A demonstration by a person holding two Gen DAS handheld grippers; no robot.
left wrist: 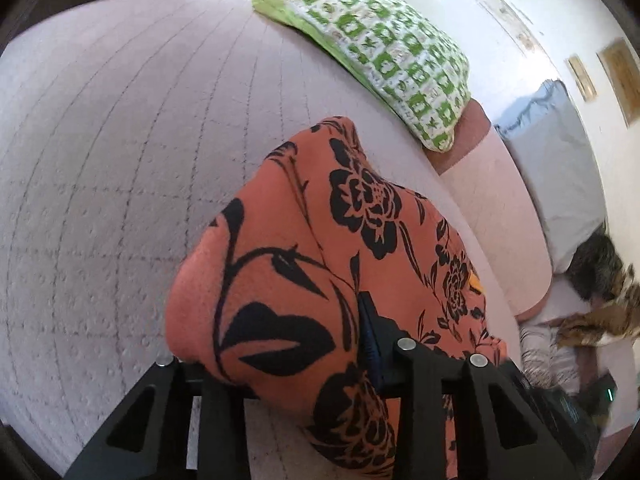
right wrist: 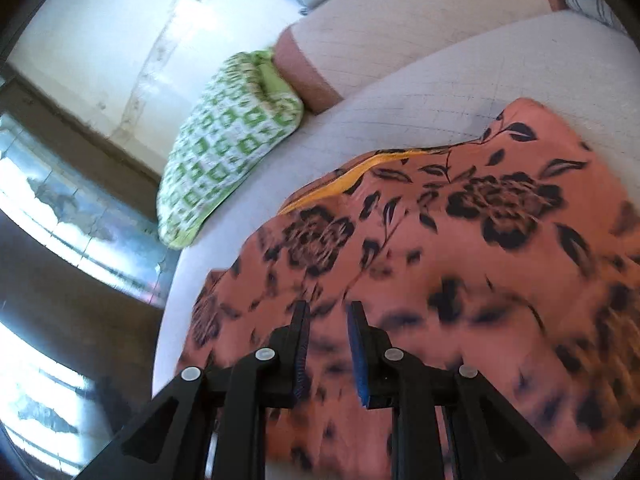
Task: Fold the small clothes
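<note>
An orange garment with black flowers [left wrist: 320, 240] hangs over my left gripper [left wrist: 352, 320], which is shut on it and holds it bunched above the pale quilted bed [left wrist: 120, 140]. Only one blue-padded finger [left wrist: 370, 344] shows; the cloth hides the other. In the right wrist view the same garment [right wrist: 460, 240] spreads over the bed [right wrist: 440, 92], a yellow inner edge [right wrist: 360, 168] showing. My right gripper [right wrist: 328, 320] is open just above the cloth, with a narrow gap between its fingers and nothing held.
A green and white patterned pillow [left wrist: 380, 48] lies at the head of the bed, also in the right wrist view [right wrist: 228, 144]. A pink bolster [left wrist: 500, 208] and a grey pillow [left wrist: 560, 168] lie to the right. The bed edge and a dark floor [right wrist: 80, 280] are at left.
</note>
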